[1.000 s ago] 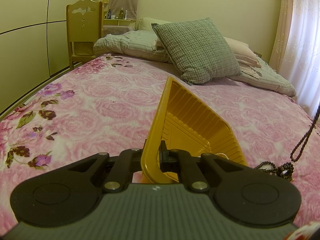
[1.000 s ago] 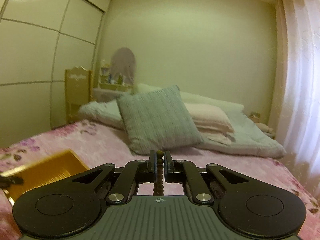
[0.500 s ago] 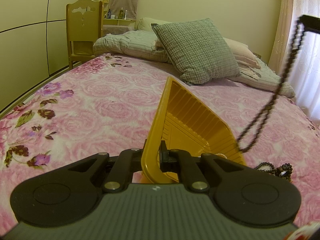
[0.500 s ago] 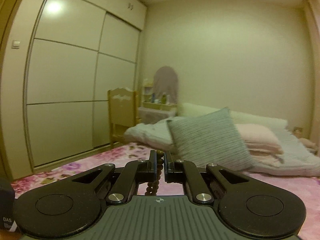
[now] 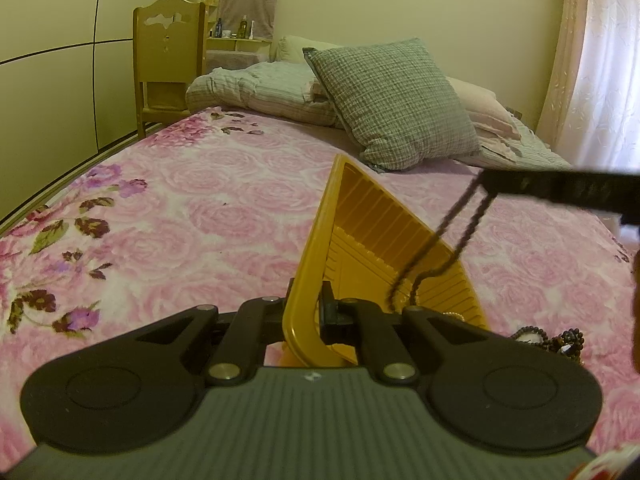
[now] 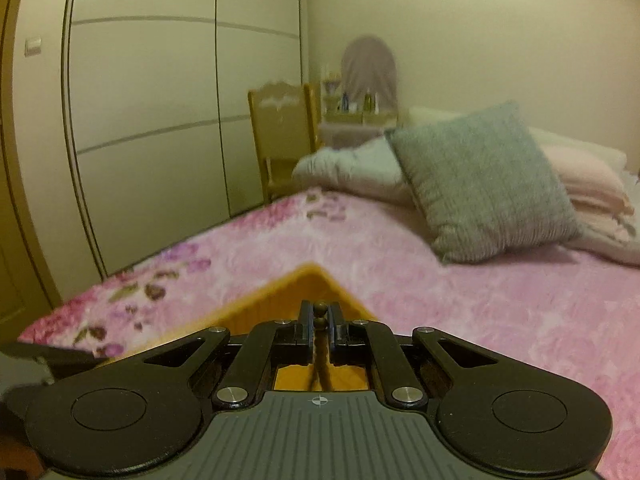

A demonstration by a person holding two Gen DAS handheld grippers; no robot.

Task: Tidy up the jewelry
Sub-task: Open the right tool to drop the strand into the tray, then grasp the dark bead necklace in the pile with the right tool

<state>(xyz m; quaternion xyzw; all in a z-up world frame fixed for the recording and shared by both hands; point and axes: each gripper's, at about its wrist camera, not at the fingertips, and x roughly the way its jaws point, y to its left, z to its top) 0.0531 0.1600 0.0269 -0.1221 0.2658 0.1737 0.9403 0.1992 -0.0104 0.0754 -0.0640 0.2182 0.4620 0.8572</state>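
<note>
My left gripper (image 5: 308, 300) is shut on the near rim of a yellow ribbed plastic tray (image 5: 376, 240) and holds it tilted on the pink floral bedspread. My right gripper (image 6: 320, 314) is shut on a dark beaded necklace (image 6: 320, 322). In the left wrist view the right gripper's fingers (image 5: 560, 186) reach in from the right above the tray, and the necklace (image 5: 452, 240) hangs from them in a loop down into the tray. More dark beaded jewelry (image 5: 552, 340) lies on the bedspread right of the tray. The tray's far corner (image 6: 316, 276) shows below my right gripper.
A grey checked cushion (image 5: 396, 100), folded blankets and pillows lie at the head of the bed. A wooden chair (image 5: 168, 60) and a wardrobe (image 6: 160, 120) stand to the left. A curtain (image 5: 600, 60) hangs at the right.
My right gripper has swung left and come down over the tray with the necklace, whose loop now hangs into the tray. My left gripper and the tray have not moved.
</note>
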